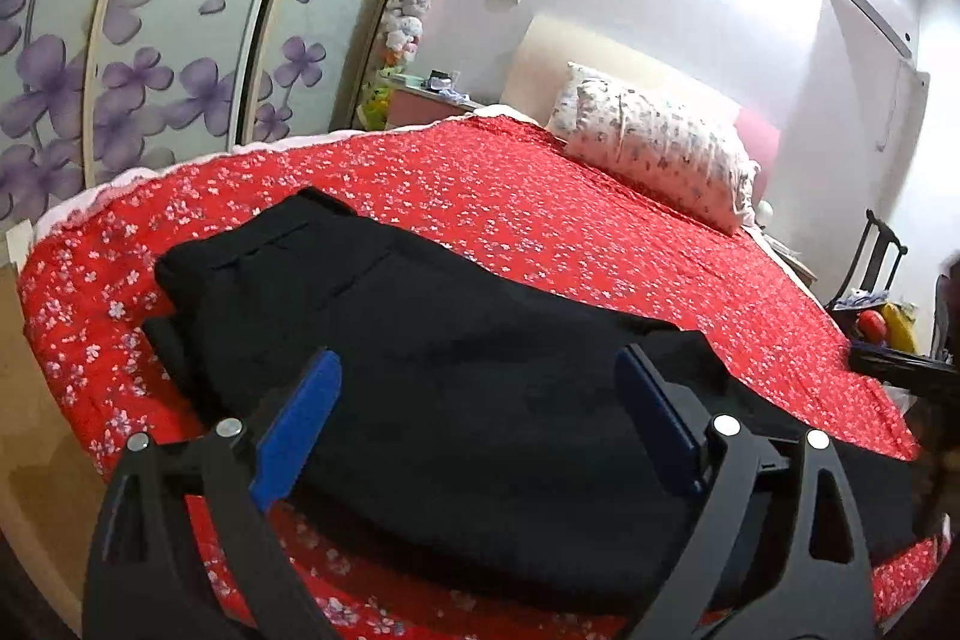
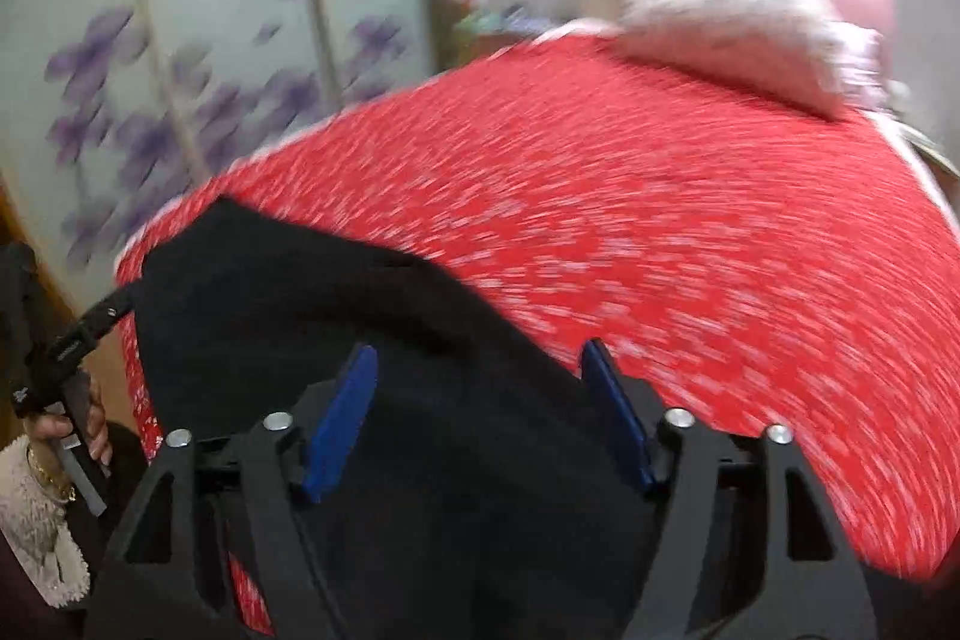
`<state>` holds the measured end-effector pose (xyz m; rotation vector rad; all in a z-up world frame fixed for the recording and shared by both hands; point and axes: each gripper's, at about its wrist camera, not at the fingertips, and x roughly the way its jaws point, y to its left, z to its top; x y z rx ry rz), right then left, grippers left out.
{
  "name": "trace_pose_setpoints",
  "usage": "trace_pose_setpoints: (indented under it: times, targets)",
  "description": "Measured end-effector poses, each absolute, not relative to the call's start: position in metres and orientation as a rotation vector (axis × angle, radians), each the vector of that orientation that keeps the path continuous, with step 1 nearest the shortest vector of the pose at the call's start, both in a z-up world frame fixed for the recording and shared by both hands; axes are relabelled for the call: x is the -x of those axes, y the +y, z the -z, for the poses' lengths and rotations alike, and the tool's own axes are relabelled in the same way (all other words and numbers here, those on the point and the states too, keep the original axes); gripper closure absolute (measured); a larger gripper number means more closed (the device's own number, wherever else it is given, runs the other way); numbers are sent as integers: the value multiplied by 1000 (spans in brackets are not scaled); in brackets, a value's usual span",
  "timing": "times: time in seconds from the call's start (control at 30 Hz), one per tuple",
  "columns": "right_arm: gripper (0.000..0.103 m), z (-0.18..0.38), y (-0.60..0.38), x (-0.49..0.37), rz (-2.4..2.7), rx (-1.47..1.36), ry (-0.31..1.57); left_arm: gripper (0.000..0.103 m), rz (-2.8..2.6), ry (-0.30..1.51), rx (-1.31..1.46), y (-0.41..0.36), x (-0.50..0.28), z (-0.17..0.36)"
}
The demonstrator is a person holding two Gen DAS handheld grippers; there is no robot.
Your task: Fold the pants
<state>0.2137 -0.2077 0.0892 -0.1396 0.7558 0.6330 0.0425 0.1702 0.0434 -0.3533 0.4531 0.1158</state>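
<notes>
The left claw (image 1: 477, 400) stood wide open with nothing pinched between its blue pads, hovering just above the black pants (image 1: 432, 352), which lay in a folded heap at the near left corner of the red floral bed (image 1: 540, 196), probably let go so the fold could settle. In the blurred right wrist view, the right claw (image 2: 480, 400) was likewise open over the same pants, gripping nothing. No container was in sight.
</notes>
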Motion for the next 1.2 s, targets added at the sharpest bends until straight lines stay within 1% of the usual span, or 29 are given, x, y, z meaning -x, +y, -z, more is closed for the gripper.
trace_pose_setpoints:
  times: [0.17, 0.27, 0.3, 0.33, 0.4, 0.47, 0.53, 0.57, 0.7, 0.83, 0.9, 0.93, 0.97, 1.03, 1.1, 1.2]
  targets:
    - [37, -53, -154, -258, -695, 267, 883, 10, -113, 444, 320, 170, -43, -43]
    - [37, -36, -135, -260, -745, 305, 929, 9, -104, 447, 296, 168, -46, -42]
    - [38, -31, -129, -260, -759, 331, 939, 9, -101, 450, 294, 169, -48, -42]
    - [41, -27, -125, -259, -770, 344, 950, 9, -99, 454, 296, 170, -49, -41]
    - [51, -16, -120, -264, -798, 351, 998, 9, -99, 465, 311, 173, -52, -39]
    - [77, -8, -118, -270, -827, 326, 1048, 9, -101, 474, 329, 177, -54, -37]
    - [94, -10, -121, -270, -827, 323, 1017, 9, -105, 472, 344, 180, -54, -36]
    - [101, -14, -122, -270, -822, 313, 994, 9, -114, 466, 347, 181, -54, -36]
    - [101, -33, -129, -290, -740, 225, 925, 6, -173, 439, 350, 185, -54, -37]
    - [101, -12, -122, -298, -676, 279, 956, 6, -214, 445, 346, 185, -56, -37]
    - [98, -3, -120, -296, -665, 290, 973, 6, -223, 457, 343, 185, -57, -36]
    - [89, -3, -121, -294, -650, 294, 971, 6, -224, 460, 341, 185, -57, -36]
    - [71, -5, -122, -293, -638, 296, 976, 6, -227, 463, 339, 185, -57, -36]
    - [53, -15, -134, -288, -593, 289, 957, 5, -230, 466, 340, 187, -57, -35]
    - [53, -33, -162, -280, -575, 203, 907, 5, -231, 462, 349, 188, -55, -35]
    - [53, -48, -208, -267, -606, -25, 908, 4, -226, 449, 367, 191, -52, -37]
